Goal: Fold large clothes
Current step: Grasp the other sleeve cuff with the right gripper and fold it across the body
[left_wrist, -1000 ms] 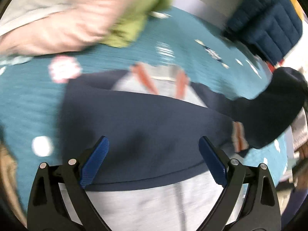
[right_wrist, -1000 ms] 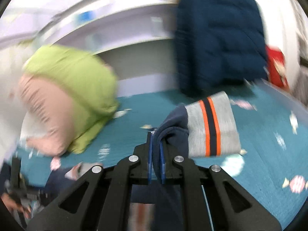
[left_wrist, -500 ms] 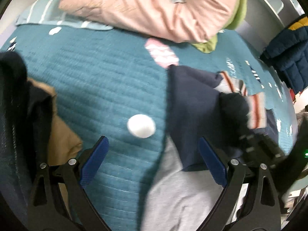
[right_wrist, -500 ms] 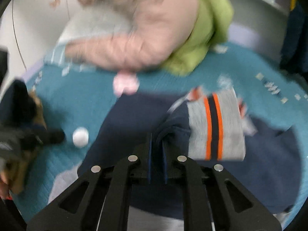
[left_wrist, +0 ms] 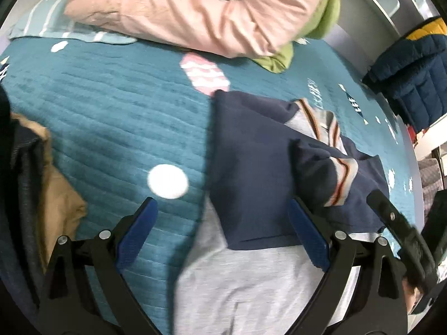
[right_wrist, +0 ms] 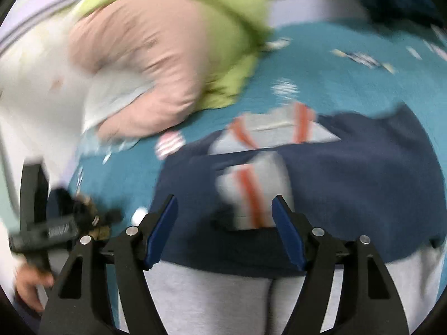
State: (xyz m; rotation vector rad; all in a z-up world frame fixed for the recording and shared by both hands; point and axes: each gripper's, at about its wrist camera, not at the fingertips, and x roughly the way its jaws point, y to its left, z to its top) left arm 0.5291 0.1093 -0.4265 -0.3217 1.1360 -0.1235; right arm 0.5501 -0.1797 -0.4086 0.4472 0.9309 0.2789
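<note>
— Sweatshirt (left_wrist: pixel 251 167), navy and grey: where does it lie?
— Flat on the teal bedspread (left_wrist: pixel 111 117), its navy part farther from both cameras and its grey part nearer. One sleeve is laid across the navy part, and the striped cuff (right_wrist: pixel 251 195) rests on top of it.
— And the right gripper (right_wrist: pixel 225 231)?
— Its jaws are opening. The cuff sits between the blue pads in the blurred right wrist view, but neither pad presses on it.
— The left gripper (left_wrist: pixel 223 237)?
— Spread wide, with nothing in its grip. It hangs over the sweatshirt's edge, one finger above the bedspread and the other above the navy cloth.
— What else is there?
— A pink and green quilt (left_wrist: pixel 209 14) bunched at the far end of the bed, and a tan garment (left_wrist: pixel 56 203) at the left edge.
</note>
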